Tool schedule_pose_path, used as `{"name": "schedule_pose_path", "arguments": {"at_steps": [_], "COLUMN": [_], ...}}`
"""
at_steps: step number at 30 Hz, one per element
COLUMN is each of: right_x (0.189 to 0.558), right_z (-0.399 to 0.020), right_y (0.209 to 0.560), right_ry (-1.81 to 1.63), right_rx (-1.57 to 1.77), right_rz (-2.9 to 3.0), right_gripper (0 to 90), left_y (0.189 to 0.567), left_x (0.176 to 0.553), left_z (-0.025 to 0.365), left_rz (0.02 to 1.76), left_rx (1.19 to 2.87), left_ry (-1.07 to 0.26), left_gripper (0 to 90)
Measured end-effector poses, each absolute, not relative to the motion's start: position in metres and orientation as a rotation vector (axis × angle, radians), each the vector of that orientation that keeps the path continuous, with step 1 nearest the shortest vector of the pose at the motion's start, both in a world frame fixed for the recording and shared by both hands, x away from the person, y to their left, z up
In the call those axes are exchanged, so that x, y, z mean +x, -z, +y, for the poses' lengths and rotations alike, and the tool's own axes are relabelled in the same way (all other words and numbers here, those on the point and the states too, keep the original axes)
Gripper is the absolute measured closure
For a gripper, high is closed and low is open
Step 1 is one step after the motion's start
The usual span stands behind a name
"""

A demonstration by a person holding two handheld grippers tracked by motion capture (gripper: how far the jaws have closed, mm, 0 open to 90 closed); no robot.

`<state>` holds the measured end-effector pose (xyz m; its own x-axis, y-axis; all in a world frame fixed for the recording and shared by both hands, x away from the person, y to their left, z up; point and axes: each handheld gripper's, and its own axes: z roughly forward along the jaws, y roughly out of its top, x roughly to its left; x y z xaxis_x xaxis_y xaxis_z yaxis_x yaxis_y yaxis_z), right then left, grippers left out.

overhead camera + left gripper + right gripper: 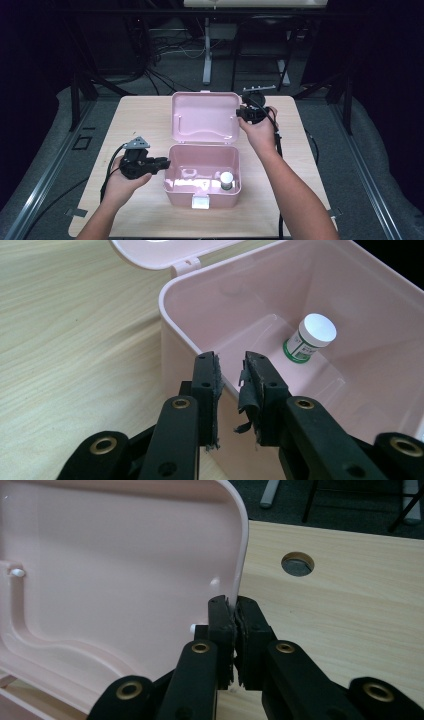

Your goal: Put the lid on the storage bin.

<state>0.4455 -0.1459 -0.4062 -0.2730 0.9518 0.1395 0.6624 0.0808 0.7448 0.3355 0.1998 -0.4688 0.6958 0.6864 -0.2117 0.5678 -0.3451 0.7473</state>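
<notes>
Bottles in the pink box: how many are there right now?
1. A small white-capped bottle stands upright in the near right corner of the open pink box. The high view shows most of the floor; nothing else is visible there.

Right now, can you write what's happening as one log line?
left gripper: astride box wall, pads apart | right gripper: shut on lid edge | bottle: upright inside box
</notes>
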Motion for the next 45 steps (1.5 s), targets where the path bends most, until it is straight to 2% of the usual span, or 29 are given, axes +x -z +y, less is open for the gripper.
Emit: {"name": "schedule_pose_path", "arguments": {"at_steps": [45], "right_x": [0.391], "right_z": [-0.154], "right_y": [0.389], "right_ry": [-1.154], "right_rx": [1.401], "right_rz": [1.972], "right_gripper": [87.3], "left_y": [0.469], "left_x": [0.335], "left_z": [0.2], "left_rz": [0.961], "left_rx": [2.041], "left_ry": [-0.177], "left_gripper": [76.1]}}
